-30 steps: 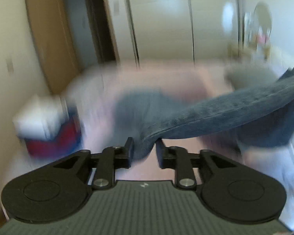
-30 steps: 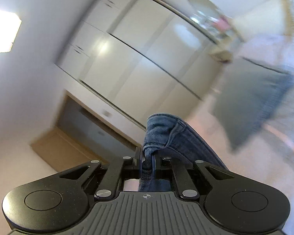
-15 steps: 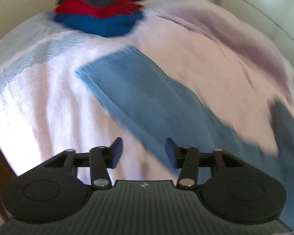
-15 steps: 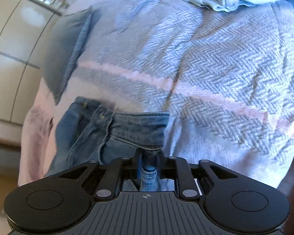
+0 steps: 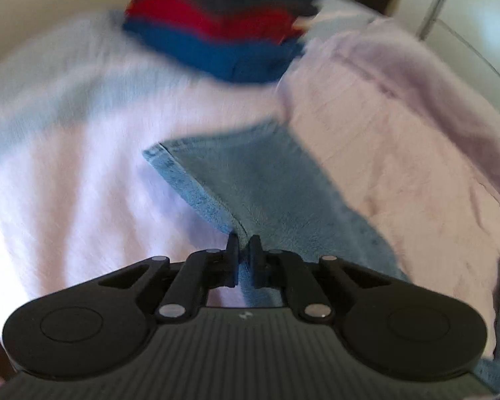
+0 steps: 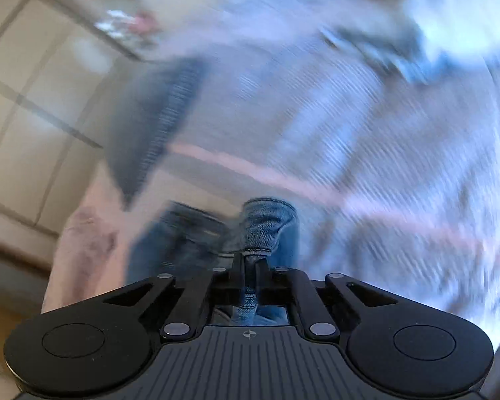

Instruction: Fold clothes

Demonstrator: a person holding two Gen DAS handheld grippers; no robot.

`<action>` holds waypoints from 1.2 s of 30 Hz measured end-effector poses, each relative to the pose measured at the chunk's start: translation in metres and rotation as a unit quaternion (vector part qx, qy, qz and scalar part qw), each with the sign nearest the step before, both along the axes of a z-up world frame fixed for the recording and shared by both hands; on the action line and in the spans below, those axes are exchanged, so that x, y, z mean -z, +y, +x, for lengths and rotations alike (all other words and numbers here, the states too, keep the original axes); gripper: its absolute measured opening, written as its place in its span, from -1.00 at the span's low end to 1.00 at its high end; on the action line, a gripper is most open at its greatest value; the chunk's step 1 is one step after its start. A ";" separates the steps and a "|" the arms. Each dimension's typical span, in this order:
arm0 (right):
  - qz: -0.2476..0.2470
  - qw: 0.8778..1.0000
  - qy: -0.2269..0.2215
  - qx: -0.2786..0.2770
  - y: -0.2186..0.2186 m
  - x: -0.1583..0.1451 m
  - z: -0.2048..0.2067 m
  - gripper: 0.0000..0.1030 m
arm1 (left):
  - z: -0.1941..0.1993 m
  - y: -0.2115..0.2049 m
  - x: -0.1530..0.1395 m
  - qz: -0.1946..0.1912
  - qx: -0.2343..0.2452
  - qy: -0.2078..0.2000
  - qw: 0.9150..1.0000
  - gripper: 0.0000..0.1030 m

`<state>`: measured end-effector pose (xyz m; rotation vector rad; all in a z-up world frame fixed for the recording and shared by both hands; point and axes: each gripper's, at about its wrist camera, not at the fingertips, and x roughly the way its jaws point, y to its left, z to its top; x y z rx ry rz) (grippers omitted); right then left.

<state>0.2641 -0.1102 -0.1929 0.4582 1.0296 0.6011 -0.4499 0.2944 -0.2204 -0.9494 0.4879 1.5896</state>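
Left wrist: my left tongs (image 5: pixel 244 248) are pinched nearly closed on the hemmed edge of the jeans (image 5: pixel 266 183), whose leg lies flat on the pink bedspread (image 5: pixel 66 200); stack of folded clothes (image 5: pixel 216 26) beyond. Right wrist: my right tongs (image 6: pixel 249 266) are clamped on a bunched fold of the jeans' waistband (image 6: pixel 266 223), lifted. Blurry.

No legible text, label, brand, number or sign in either wrist view; both frames motion-blurred, surfaces unmarked where discernible.
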 end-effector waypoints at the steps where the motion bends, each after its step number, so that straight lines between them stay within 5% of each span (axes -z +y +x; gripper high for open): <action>1: 0.004 1.000 -0.025 -0.007 -0.002 -0.018 -0.004 -0.95 | -0.005 -0.013 -0.013 0.006 0.009 -0.004 1.000 -0.91; 5: 0.007 0.997 -0.082 0.000 -0.025 -0.055 -0.017 -0.95 | -0.015 -0.067 -0.030 -0.017 0.060 0.025 0.998 -0.88; 9: -0.092 0.995 -0.029 0.038 -0.048 -0.017 -0.020 -0.90 | -0.004 -0.095 0.015 -0.105 0.085 0.101 0.986 -0.80; 12: -0.206 0.975 0.071 0.043 -0.050 0.034 -0.013 -0.62 | 0.005 -0.104 0.012 -0.118 0.076 0.115 0.983 -0.81; 15: -0.220 0.973 0.043 0.052 -0.042 0.031 -0.012 -0.20 | 0.023 -0.108 -0.012 -0.096 0.104 0.147 0.979 -0.81; 16: -0.229 0.972 0.024 0.052 -0.038 0.024 -0.009 0.20 | 0.032 -0.106 -0.018 -0.091 0.114 0.150 0.978 -0.81; 17: -0.237 0.970 0.000 0.049 -0.032 0.016 -0.005 0.29 | 0.039 -0.103 -0.023 -0.087 0.121 0.149 0.977 -0.81; 21: -0.219 0.972 -0.082 -0.008 0.002 -0.005 0.030 0.30 | 0.094 -0.077 -0.033 -0.062 0.149 0.124 0.979 -0.81; 27: -0.119 0.980 -0.007 -0.159 0.091 0.031 0.126 0.30 | 0.205 -0.029 -0.025 -0.048 0.208 0.075 0.974 -0.79; 32: -0.098 0.948 0.068 -0.294 0.172 0.083 0.185 0.30 | 0.274 0.007 -0.015 -0.051 0.231 0.028 0.971 -0.74; 36: -0.085 0.902 0.161 -0.392 0.227 0.128 0.206 0.30 | 0.305 0.021 -0.009 -0.055 0.244 0.024 0.968 -0.70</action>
